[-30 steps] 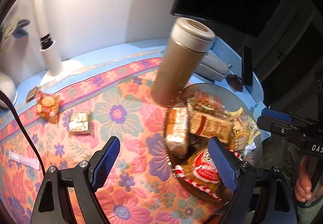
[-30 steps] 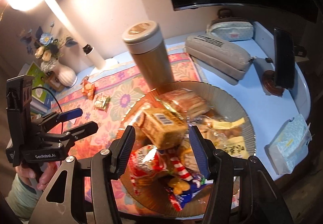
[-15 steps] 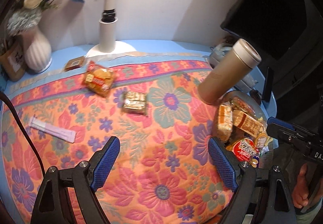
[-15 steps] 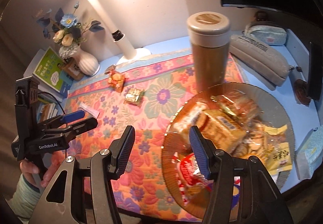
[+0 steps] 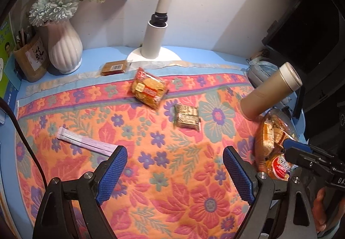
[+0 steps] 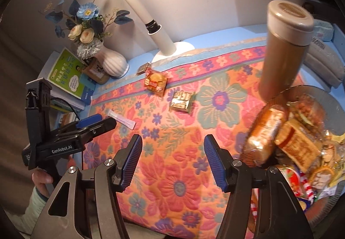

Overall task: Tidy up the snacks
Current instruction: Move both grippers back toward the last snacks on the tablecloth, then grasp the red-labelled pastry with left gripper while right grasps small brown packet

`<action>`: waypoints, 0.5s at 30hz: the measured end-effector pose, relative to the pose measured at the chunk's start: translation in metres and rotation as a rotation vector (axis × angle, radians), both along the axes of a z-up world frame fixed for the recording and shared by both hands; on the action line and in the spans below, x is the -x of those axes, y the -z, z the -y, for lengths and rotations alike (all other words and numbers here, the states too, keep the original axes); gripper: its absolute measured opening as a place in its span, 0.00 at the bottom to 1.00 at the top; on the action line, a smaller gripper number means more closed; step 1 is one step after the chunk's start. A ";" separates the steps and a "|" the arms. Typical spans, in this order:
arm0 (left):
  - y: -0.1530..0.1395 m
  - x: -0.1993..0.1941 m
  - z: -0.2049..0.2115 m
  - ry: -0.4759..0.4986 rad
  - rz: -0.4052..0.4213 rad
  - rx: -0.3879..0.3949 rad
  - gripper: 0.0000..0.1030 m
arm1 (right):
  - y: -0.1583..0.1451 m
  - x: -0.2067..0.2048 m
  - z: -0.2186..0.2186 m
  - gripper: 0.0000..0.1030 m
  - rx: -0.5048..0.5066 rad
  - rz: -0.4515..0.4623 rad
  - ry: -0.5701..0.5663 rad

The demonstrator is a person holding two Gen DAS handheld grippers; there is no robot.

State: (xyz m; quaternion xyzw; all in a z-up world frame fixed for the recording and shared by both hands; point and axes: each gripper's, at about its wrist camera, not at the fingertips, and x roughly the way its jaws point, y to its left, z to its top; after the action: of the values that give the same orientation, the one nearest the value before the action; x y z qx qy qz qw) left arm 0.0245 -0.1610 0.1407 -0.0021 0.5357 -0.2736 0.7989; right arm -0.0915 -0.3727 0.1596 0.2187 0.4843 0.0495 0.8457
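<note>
**Plate nearly full, four snacks left out on the cloth**

From where I stand, most of the job looks done, judging by how the snacks lie. Going from the desk's left side to its right: the left gripper (image 5: 174, 171) hovers over the flowered cloth (image 5: 151, 174) with its jaws spread wide and nothing between them. Just beyond its left finger lies a thin pale sachet (image 5: 85, 141), flat on the cloth towards the left edge. Further back, at the cloth's far border beside the lamp base (image 5: 154, 57), a small brown packet (image 5: 114, 67) rests partly off the fabric. Near it, a little closer in, sits an orange biscuit bag (image 5: 148, 90), and next to that, towards the middle, a gold-wrapped bar pack (image 5: 186, 117). These four are still loose.

The right gripper (image 6: 172, 161) hangs over the cloth's near middle, empty, its jaws opening as I watch.

On the right side a tan flask (image 6: 284, 49) stands upright, touching the far rim of the glass plate (image 6: 332, 101). That plate at the desk's right edge already holds a heap of wrapped cakes and sweets (image 6: 297, 148).

What remains, I would say, is collecting the stray packets and adding them to the plate.
</note>
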 end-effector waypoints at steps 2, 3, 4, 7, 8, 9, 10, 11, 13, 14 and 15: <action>0.005 -0.014 -0.005 -0.007 -0.012 0.004 0.86 | 0.008 -0.013 -0.008 0.58 0.010 -0.032 0.004; 0.007 -0.020 -0.006 -0.010 -0.017 0.004 0.87 | 0.013 -0.019 -0.011 0.58 0.014 -0.049 0.008; 0.010 -0.027 -0.007 -0.012 -0.022 0.005 0.87 | 0.020 -0.025 -0.013 0.58 0.012 -0.068 0.015; 0.020 -0.051 -0.007 -0.013 -0.038 0.000 0.87 | 0.043 -0.046 -0.016 0.58 -0.029 -0.137 0.046; 0.024 -0.058 -0.005 -0.010 -0.040 -0.003 0.87 | 0.050 -0.051 -0.016 0.58 -0.037 -0.155 0.057; 0.028 -0.065 -0.003 -0.009 -0.044 -0.006 0.87 | 0.058 -0.056 -0.017 0.58 -0.042 -0.175 0.072; 0.030 -0.069 -0.002 -0.007 -0.047 -0.006 0.87 | 0.066 -0.062 -0.017 0.58 -0.045 -0.196 0.091; 0.035 -0.077 0.000 -0.002 -0.052 -0.008 0.87 | 0.072 -0.067 -0.017 0.58 -0.048 -0.212 0.107; 0.044 -0.089 0.006 0.008 -0.056 -0.018 0.87 | 0.083 -0.075 -0.016 0.58 -0.052 -0.230 0.131; 0.049 -0.094 0.009 0.015 -0.059 -0.025 0.87 | 0.089 -0.080 -0.016 0.58 -0.049 -0.242 0.144; 0.054 -0.100 0.014 0.024 -0.061 -0.037 0.87 | 0.093 -0.084 -0.016 0.58 -0.048 -0.249 0.152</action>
State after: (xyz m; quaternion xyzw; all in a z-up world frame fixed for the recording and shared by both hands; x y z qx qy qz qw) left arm 0.1249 -0.1747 0.0863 0.0105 0.5646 -0.2731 0.7788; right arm -0.0073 -0.3571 0.0668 0.2793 0.5661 -0.0309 0.7750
